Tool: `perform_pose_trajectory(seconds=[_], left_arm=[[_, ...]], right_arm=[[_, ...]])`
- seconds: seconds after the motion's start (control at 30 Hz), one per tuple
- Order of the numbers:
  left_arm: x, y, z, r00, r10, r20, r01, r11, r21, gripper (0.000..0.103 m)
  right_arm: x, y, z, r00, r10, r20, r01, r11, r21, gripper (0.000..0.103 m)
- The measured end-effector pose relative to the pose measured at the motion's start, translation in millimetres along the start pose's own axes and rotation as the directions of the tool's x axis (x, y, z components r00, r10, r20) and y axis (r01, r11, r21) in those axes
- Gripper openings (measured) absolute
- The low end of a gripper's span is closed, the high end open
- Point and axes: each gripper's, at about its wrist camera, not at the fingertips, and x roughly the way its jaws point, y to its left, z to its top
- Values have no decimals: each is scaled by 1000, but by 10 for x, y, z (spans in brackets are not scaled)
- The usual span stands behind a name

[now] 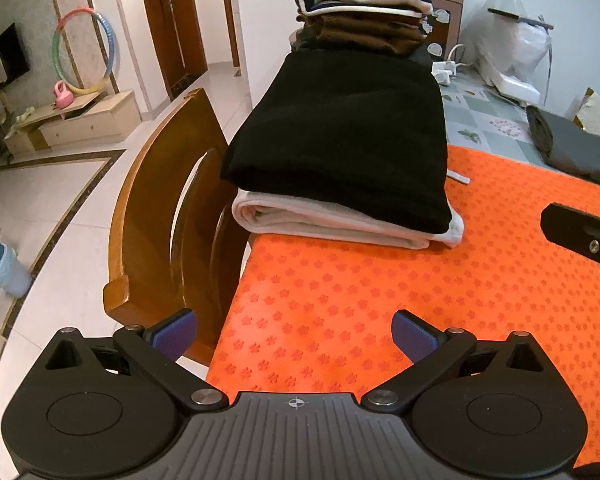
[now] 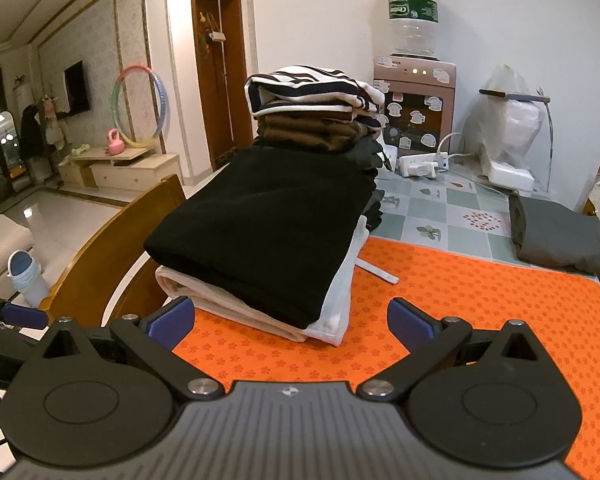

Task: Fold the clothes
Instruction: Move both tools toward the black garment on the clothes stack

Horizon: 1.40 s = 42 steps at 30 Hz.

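A folded black garment (image 1: 342, 136) (image 2: 260, 224) lies on a folded cream garment (image 1: 332, 222) (image 2: 236, 304) at the left edge of the orange mat (image 1: 400, 300) (image 2: 460, 292). Behind them rises a stack of folded striped and brown clothes (image 1: 364, 12) (image 2: 316, 108). My left gripper (image 1: 294, 338) hangs open over the mat's near left corner, holding nothing. My right gripper (image 2: 290, 322) is open too, just short of the cream garment's near corner. A folded grey garment (image 1: 568, 144) (image 2: 552, 236) rests at the far right.
A wooden chair (image 1: 168, 216) (image 2: 112, 248) stands against the table's left side. A water dispenser (image 2: 414, 100), a power strip (image 2: 420, 166) and a white plastic bag (image 2: 508, 128) crowd the far end. A white strip (image 2: 376, 270) lies on the mat beside the pile.
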Motion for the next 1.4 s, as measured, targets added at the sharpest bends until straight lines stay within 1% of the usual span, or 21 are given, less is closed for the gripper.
perform_pose_trajectory(seconds=[0.03, 0.13, 0.4, 0.6, 0.8, 1.17, 1.27, 1.4], left_arm=[[-11, 17, 1, 1000, -10, 5, 10, 1000, -11, 103], [-20, 52, 0, 1000, -25, 15, 25, 999, -35, 103], [12, 53, 13, 1000, -5, 10, 5, 1000, -22, 103], [8, 53, 20, 1000, -4, 15, 4, 1000, -9, 103], [21, 53, 21, 1000, -6, 5, 6, 1000, -11, 103], [16, 78, 6, 1000, -6, 15, 6, 1000, -19, 103], [11, 84, -10, 1000, -4, 16, 4, 1000, -17, 103], [16, 119, -53, 1000, 0, 7, 0, 1000, -20, 103]], right_arm=[[6, 14, 3, 1000, 11, -3, -11, 1000, -10, 103], [41, 32, 6, 1000, 6, -7, -6, 1000, -10, 103], [114, 68, 8, 1000, -2, -9, 2, 1000, -7, 103], [140, 122, 3, 1000, -7, -5, 7, 1000, -13, 103], [89, 91, -25, 1000, -2, -9, 1, 1000, -25, 103], [-31, -26, -51, 1000, 17, -13, -18, 999, -44, 103], [-19, -79, -44, 999, 39, -30, -40, 999, -36, 103], [130, -199, 23, 996, 65, -65, -65, 998, -7, 103]])
